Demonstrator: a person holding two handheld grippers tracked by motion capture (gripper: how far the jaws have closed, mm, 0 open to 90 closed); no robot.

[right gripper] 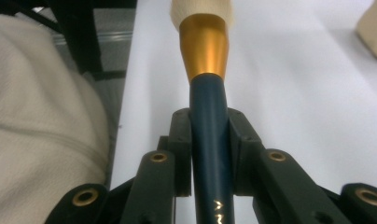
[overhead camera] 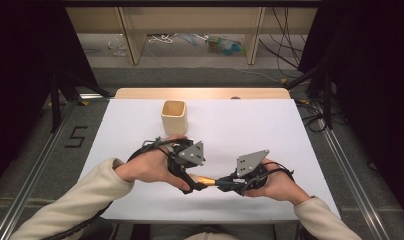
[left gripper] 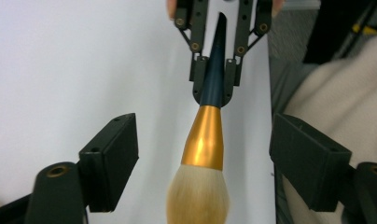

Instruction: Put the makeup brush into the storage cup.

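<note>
Brush (left gripper: 206, 140): a makeup-style brush with a dark blue-black handle, a tapering gold metal collar and a full tuft of pale cream bristles.
Brush handle: in the right gripper view small pale lettering shows on it near the bottom edge, too cut off to read.
Brush place: lower centre of the high view (overhead camera: 208, 180), lying roughly level between the two grippers, above the white table (overhead camera: 240, 125).
Brush direction: bristle end toward the left gripper, handle end in the right gripper.
Right gripper (right gripper: 210, 135): pinching the brush handle just below the gold collar, one black jaw on each side of it, pressed tight.
Right gripper place: lower centre-right of the high view (overhead camera: 229, 183), held in the person's right hand (overhead camera: 277, 182).
Left gripper (left gripper: 203, 154): jaws spread wide, standing clear on either side of the gold collar and bristles, touching neither.
Left gripper place: lower centre-left of the high view (overhead camera: 192, 182), in the left hand (overhead camera: 147, 167).
Cup (overhead camera: 174, 116): a cream, square-mouthed cup standing upright on the table, upper centre of the high view, well apart from the brush.
Sleeves: cream knit, coming in from the bottom corners.
</note>
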